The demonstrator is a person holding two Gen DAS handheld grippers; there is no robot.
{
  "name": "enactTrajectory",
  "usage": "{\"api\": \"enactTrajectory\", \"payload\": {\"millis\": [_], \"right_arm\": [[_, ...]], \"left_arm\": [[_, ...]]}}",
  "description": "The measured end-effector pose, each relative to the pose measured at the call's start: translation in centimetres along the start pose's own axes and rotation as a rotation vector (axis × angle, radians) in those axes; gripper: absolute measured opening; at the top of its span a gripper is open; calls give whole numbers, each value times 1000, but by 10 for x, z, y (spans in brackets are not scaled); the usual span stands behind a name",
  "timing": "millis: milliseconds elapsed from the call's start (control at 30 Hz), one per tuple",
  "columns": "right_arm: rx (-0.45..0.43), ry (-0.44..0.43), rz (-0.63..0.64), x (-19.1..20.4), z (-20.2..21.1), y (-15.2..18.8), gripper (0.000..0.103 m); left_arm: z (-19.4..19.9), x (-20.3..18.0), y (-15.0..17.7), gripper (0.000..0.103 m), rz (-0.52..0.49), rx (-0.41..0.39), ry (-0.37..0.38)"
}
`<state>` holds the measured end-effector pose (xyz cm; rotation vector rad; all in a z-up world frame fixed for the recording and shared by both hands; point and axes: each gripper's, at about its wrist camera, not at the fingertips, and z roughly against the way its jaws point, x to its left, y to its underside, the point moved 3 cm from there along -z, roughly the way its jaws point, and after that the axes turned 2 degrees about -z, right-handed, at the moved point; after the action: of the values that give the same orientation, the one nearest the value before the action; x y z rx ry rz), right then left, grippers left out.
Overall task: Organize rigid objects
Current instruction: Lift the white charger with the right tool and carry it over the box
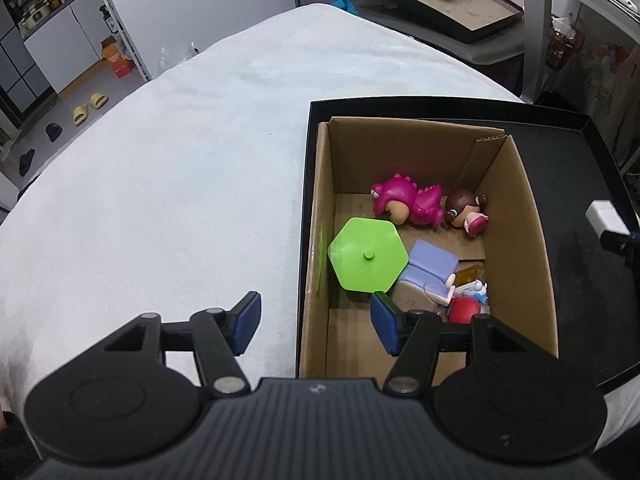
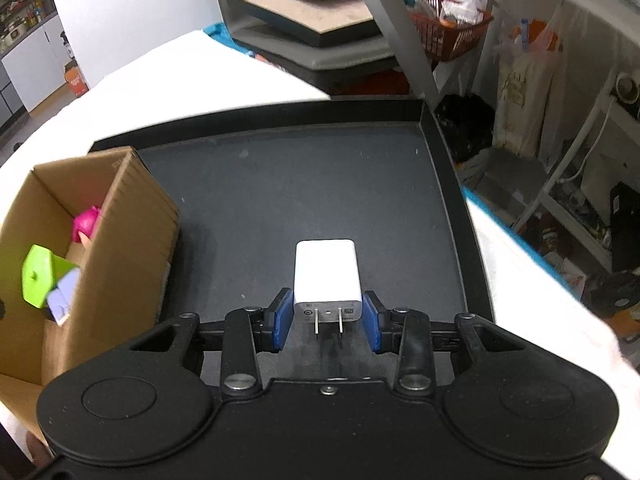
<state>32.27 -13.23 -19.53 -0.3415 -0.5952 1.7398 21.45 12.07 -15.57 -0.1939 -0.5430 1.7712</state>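
Right hand-held gripper (image 2: 326, 320): you grip the white plastic plug charger (image 2: 327, 276) over the black tray (image 2: 280, 184).
Left hand-held gripper (image 1: 316, 324): yours gapes wide, empty, at the brown cardboard box (image 1: 516, 220) edge.

A table (image 1: 160, 160) under a white cloth carries a black tray (image 2: 304, 184); a cardboard box (image 1: 520, 240) stands in the tray.
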Motion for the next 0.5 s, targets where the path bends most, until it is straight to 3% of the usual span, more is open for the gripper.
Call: {"api": "enactTrajectory", "payload": {"millis": [500], "right_arm": [[-69,20,67,32,41,-13,36]], "left_arm": [[7,16,8,59,37,-41,76]]}}
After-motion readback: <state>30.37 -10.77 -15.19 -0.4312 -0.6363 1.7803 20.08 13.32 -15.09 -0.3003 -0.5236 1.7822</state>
